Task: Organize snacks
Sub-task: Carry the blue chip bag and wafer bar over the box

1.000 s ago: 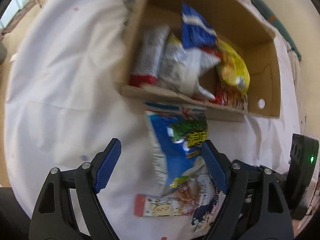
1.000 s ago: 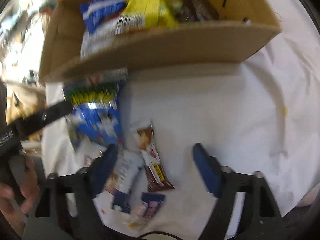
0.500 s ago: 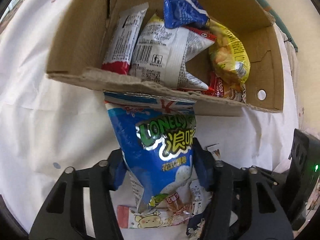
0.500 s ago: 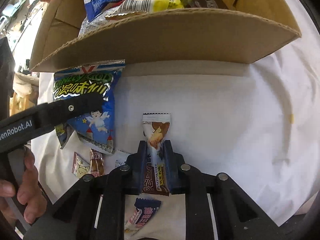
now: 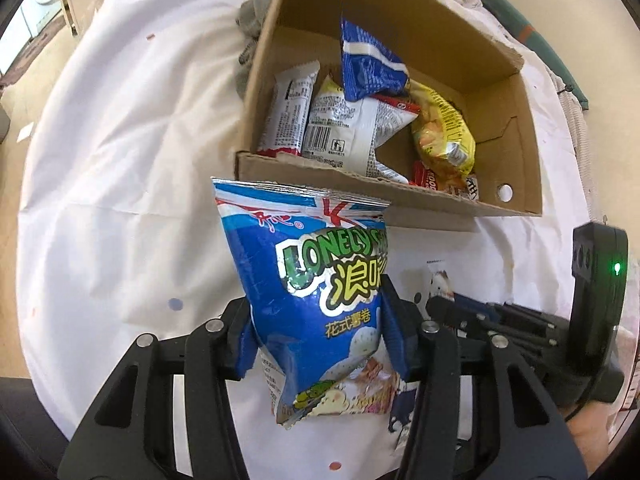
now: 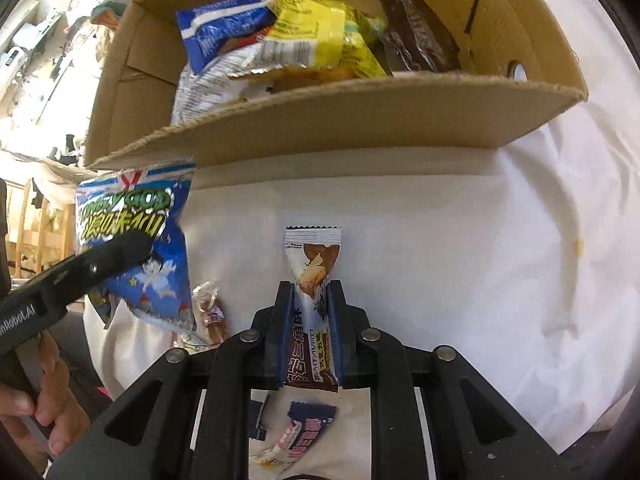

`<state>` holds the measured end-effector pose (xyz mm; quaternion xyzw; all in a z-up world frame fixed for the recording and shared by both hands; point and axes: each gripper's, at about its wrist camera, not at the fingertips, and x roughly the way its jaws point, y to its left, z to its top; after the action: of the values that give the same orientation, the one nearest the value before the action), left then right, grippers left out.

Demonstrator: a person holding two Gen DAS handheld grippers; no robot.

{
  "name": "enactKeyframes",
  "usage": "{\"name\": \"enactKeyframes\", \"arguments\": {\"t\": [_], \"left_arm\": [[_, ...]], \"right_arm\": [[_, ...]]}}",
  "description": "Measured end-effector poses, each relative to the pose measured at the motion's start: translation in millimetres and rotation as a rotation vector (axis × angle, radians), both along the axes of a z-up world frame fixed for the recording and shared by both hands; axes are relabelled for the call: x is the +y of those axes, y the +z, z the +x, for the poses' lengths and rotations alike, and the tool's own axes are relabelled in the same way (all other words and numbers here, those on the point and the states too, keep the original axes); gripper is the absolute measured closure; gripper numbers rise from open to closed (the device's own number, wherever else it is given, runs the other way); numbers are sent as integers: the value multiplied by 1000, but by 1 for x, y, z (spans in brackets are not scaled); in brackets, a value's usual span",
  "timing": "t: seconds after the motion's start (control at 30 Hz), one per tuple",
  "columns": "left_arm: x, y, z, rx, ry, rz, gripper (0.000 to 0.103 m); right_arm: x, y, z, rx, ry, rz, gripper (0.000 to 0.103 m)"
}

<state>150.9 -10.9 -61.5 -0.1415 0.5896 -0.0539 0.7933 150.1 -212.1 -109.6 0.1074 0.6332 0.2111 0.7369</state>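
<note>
My left gripper (image 5: pixel 316 336) is shut on a blue Lonely God chip bag (image 5: pixel 316 280) and holds it upright above the white cloth, just in front of the cardboard box (image 5: pixel 520 128). The bag also shows in the right wrist view (image 6: pixel 132 240). My right gripper (image 6: pixel 308 328) is shut on a white-and-brown chocolate snack bar (image 6: pixel 312 264), lifted in front of the box's near wall (image 6: pixel 340 120). The box holds several snack packs: a blue one (image 5: pixel 368 68), a yellow one (image 5: pixel 444 128), white ones (image 5: pixel 344 132) and a dark brown one (image 6: pixel 416 36).
Small loose snacks lie on the white cloth: a candy (image 6: pixel 208 308) beside the chip bag and a blue-white pack (image 6: pixel 304 428) under my right gripper. A grey rag (image 5: pixel 252 20) lies by the box's far left corner. The cloth (image 6: pixel 480 260) stretches bare to the right.
Both grippers closed, the left on the chip bag and the right on the snack bar, and lifted them off the cloth toward the box.
</note>
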Motion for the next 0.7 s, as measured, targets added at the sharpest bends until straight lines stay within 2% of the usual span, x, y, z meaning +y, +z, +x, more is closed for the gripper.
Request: {"name": "enactKeyframes", "arguments": {"t": [0.13, 0.23, 0.37, 0.43, 0.5, 0.6, 0.7], "left_arm": [[10, 13, -12, -39, 23, 17, 55], [12, 12, -16, -24, 47, 9, 55], [26, 16, -22, -30, 91, 1, 55], [31, 25, -26, -54, 104, 5, 55], [33, 34, -30, -82, 110, 8, 55], [39, 49, -35, -124, 109, 13, 55], [40, 68, -37, -167, 99, 16, 55]], "right_arm": [[-6, 22, -5, -59, 4, 59, 85], [-7, 41, -7, -105, 32, 80, 85], [-14, 68, -7, -181, 33, 164, 85], [-17, 86, -11, -242, 34, 205, 85], [-25, 91, -15, -280, 27, 226, 85], [-18, 113, -4, -328, 2, 252, 85], [-21, 143, -3, -384, -15, 291, 85]]}}
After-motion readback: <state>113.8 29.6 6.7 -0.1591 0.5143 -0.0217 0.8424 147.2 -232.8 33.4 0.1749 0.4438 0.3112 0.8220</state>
